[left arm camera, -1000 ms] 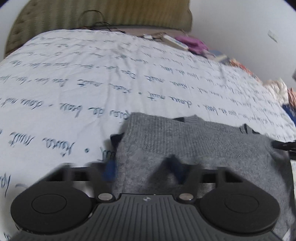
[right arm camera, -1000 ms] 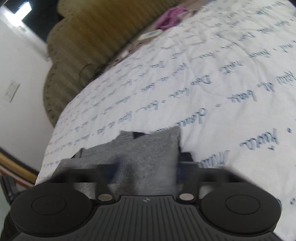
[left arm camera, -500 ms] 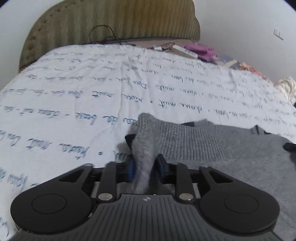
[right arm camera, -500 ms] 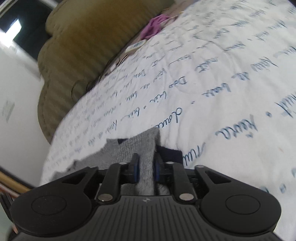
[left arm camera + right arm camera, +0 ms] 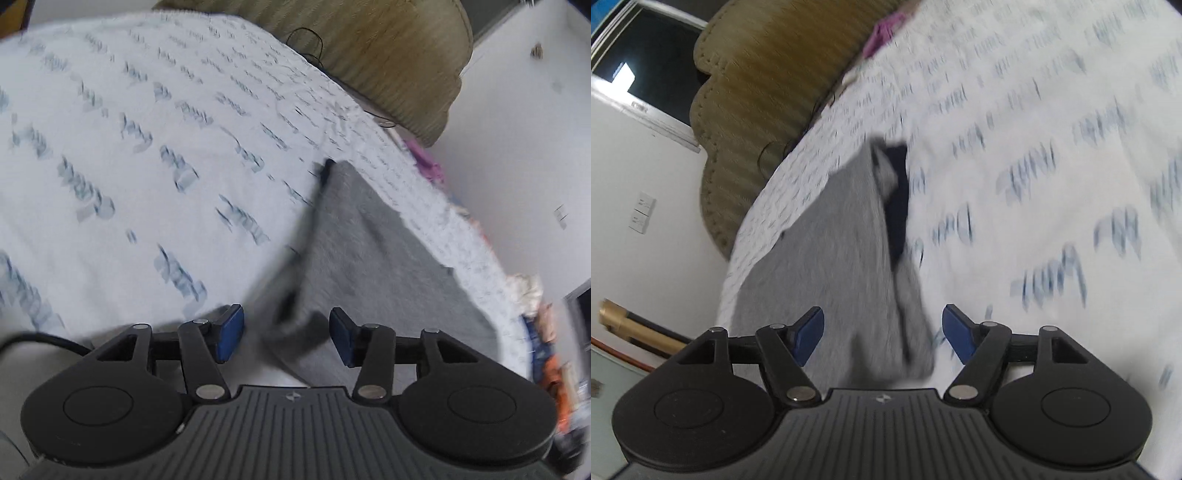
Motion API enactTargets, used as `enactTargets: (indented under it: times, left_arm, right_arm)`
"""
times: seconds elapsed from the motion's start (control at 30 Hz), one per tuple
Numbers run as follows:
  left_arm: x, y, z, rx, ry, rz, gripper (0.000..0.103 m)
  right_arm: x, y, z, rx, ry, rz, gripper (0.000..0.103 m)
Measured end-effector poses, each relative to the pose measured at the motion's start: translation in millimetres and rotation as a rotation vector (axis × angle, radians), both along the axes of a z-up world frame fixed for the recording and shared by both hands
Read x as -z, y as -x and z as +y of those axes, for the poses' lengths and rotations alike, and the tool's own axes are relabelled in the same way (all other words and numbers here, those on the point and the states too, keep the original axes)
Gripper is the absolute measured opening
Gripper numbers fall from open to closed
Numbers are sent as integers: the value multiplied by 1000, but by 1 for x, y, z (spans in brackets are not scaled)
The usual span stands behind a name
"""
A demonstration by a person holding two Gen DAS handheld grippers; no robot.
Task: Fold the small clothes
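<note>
Now both pairs of jaws have just been opening and grip nothing. A corner of the grey sweater [image 5: 369, 258] lies loose between the left gripper [image 5: 286, 332] pads, its body stretching ahead. Ahead of the right gripper [image 5: 882, 330], the same sweater lies on the script-printed white bedspread [image 5: 1034, 147], an olive headboard [image 5: 768, 74] beyond, white wall [image 5: 646, 166] left.

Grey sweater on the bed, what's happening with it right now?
A person is folding the grey sweater on the bedspread with two hand-held tongs. Both the left tongs and the right tongs have just been opening, and their pads stand clear of the fabric, though a fold of sweater lies between each pair. The sweater lies loose on the bed, with a dark garment showing at its edge.
</note>
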State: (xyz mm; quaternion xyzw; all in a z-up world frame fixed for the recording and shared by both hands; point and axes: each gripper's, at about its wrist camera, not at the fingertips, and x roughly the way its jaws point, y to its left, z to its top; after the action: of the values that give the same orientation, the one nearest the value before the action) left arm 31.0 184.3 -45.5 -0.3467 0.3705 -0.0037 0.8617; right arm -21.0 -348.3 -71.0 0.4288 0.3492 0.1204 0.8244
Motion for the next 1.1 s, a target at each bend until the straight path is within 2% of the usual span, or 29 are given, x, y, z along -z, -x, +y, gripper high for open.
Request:
enactTargets:
  times: [0.07, 0.1, 0.17, 0.3, 0.33, 0.37, 0.4, 0.43, 0.47, 0.53, 0.73, 0.87, 1.0, 1.1]
  left_arm:
    - [5, -2, -4, 41, 106, 5, 57]
    - [6, -5, -8, 52, 129, 10, 57]
    - [7, -11, -16, 57, 140, -1, 57]
    - [11, -26, -19, 42, 199, 13, 55]
    - [11, -28, -20, 41, 189, 18, 50]
    - [10, -32, -22, 48, 170, 28, 31]
    - [10, -35, -24, 61, 151, 47, 16]
    - [11, -36, -25, 68, 141, 61, 14]
    - [12, -38, -26, 72, 129, 69, 7]
    - [6, -36, -28, 86, 94, 54, 4]
    - [-44, -20, -32, 143, 60, -77, 3]
    - [-71, 1, -29, 183, 73, -115, 3]
    - [-70, 29, -19, 187, 79, -83, 3]
    - [-42, 37, -14, 173, 75, 5, 3]
  right_arm:
    - [2, 3, 4, -5, -59, -4, 71]
    - [2, 0, 7, -15, -96, -6, 71]
    - [1, -6, 14, -33, -152, -9, 71]
    - [7, -23, 24, -14, -170, 20, 65]
    - [8, -26, 25, -3, -185, 23, 53]
    - [10, -28, 26, 1, -202, 25, 36]
    - [12, -29, 27, -1, -216, 28, 29]
    - [13, -30, 29, 3, -216, 28, 21]
    - [12, -30, 31, 9, -202, 27, 13]
    - [9, -29, 35, 4, -178, 13, 7]
    - [-35, -13, 36, -27, -177, -120, 5]
    - [-52, 5, 30, -49, -196, -163, 5]
    - [-43, 32, 24, -50, -203, -134, 5]
    - [-20, 47, 21, -31, -199, -72, 5]
